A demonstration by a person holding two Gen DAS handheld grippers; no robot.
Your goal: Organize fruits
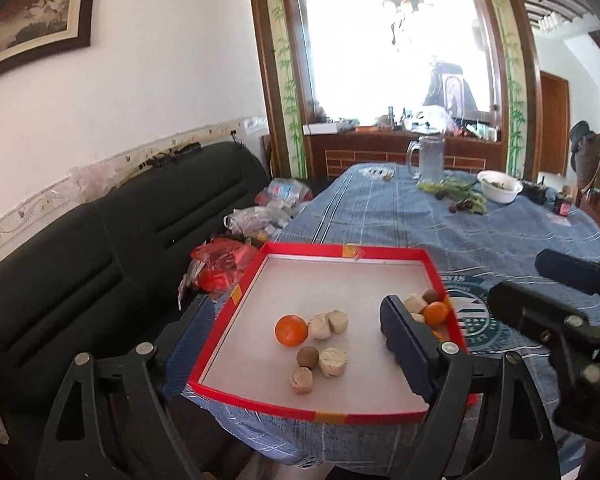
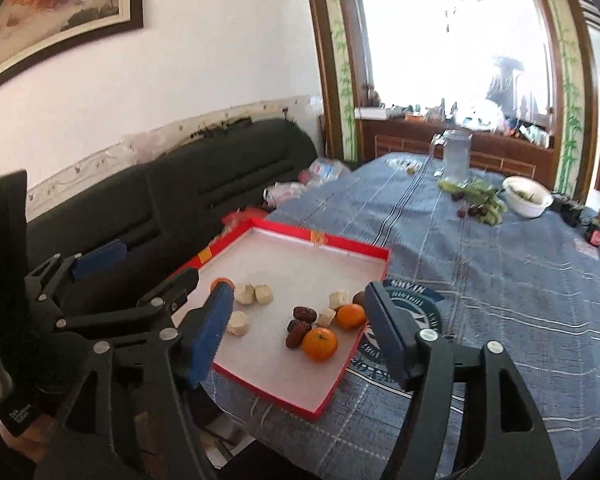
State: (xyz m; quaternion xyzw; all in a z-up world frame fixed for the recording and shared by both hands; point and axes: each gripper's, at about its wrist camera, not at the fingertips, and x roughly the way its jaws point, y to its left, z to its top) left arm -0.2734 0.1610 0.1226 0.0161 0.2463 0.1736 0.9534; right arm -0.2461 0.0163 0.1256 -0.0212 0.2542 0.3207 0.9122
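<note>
A red tray with a white floor lies at the near corner of the blue-clothed table. In it are an orange, a small brown fruit and several pale chunks. Its right corner holds another orange. My left gripper hovers open over the tray's near left, holding nothing. The right wrist view shows two oranges, red dates and pale chunks in the tray. My right gripper hangs open above the near right part, holding nothing.
A black sofa runs along the left, with plastic bags by the tray. At the table's far end stand a glass jug and a white bowl beside green stalks and cherries. A gloved hand holds the left gripper.
</note>
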